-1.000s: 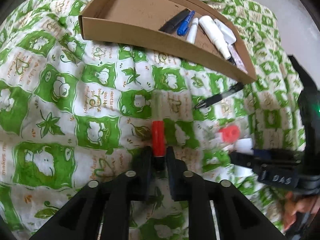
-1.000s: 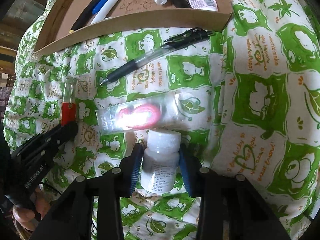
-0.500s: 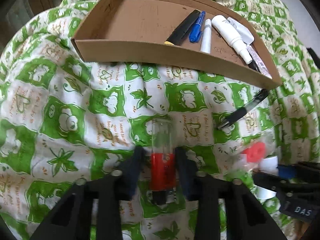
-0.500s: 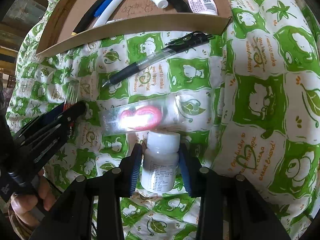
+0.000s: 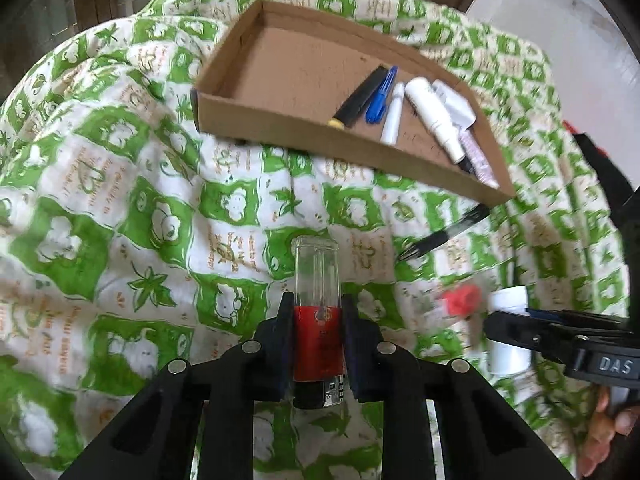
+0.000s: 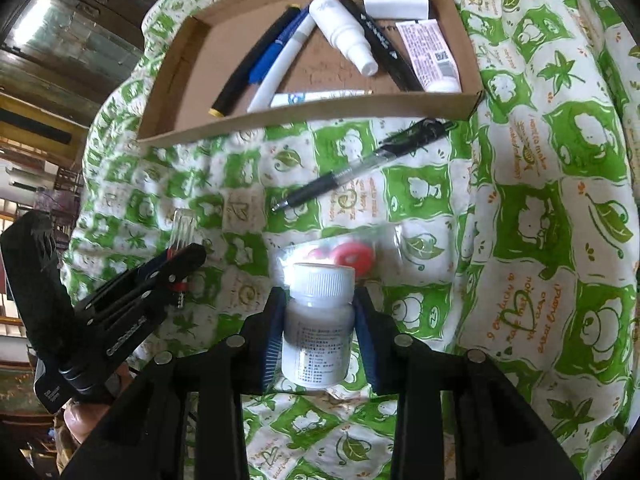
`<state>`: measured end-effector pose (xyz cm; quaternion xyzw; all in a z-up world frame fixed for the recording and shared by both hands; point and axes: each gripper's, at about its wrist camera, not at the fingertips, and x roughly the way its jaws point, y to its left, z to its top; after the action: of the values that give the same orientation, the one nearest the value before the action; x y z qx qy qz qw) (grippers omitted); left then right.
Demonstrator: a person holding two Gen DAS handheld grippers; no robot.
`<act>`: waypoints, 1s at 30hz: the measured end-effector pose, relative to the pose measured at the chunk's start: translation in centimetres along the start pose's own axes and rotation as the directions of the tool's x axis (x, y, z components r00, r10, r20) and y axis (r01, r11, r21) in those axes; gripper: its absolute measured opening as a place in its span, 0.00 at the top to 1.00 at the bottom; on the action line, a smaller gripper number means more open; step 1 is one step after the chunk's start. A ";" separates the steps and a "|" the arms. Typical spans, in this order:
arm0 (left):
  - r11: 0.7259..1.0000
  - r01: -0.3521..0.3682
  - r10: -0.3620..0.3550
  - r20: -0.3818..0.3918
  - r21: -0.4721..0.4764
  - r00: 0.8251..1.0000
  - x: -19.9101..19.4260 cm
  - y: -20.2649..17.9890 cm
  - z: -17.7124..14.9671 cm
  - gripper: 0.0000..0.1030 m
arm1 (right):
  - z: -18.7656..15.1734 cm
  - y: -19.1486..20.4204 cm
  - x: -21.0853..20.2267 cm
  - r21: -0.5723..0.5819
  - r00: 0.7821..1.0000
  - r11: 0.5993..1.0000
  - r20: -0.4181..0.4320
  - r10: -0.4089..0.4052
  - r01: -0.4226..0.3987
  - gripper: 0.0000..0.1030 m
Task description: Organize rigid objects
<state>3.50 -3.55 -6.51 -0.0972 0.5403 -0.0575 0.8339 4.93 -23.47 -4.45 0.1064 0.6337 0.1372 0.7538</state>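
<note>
Scene: a surface draped in a green-and-white patterned cloth (image 5: 132,208) carries a shallow cardboard tray (image 5: 320,148) that already holds pens, a white spray bottle and a tube along its right side.
Left tongs: the left tongs (image 5: 316,320) have just been closing and now pinch a lighter (image 5: 318,312) with a red body and clear top, gripped at the red part, clear end pointing away toward the tray.
Right tongs: the right tongs (image 6: 319,320) have just been closing and pinch a small white pill bottle (image 6: 318,320) by its body, ribbed cap forward.
Position of held things: both appear lifted clear of the cloth, near the tray's front wall but not over it.
Left on the cloth: a black pen (image 6: 360,164) just in front of the tray, and a clear packet with red pieces (image 6: 352,254) just beyond the pill bottle.
Step in hand: carrying both items to the tray, as I judge it.
Doing it well: clear the front wall before lowering; aim the lighter at the bare left half; set the round bottle against other items so it cannot roll.
Hand pose: both tongs point steeply downward, side by side, left beside right; fingers (image 6: 80,420) of the person's left hand show under its handle.
</note>
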 end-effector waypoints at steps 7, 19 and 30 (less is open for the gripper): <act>0.999 0.039 -0.040 0.047 0.014 0.998 -3.2 -0.5 0.6 0.79 | 1.2 -1.2 -1.5 0.029 0.997 0.998 0.054 0.050 -0.051 0.68; 0.997 0.076 -0.077 0.103 0.014 0.992 -4.2 -1.7 3.3 0.79 | 2.4 -1.2 -4.1 0.030 0.991 0.997 0.110 0.072 -0.075 0.68; 0.996 0.091 -0.094 0.176 0.022 0.980 -6.4 -1.3 7.2 0.79 | 11.0 4.3 -9.0 -0.095 0.968 0.989 0.216 0.129 -0.111 0.68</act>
<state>7.43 -2.80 2.32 -0.1209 0.4587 -0.0912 0.8756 13.97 -22.39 7.27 0.1282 0.5319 0.1957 0.8138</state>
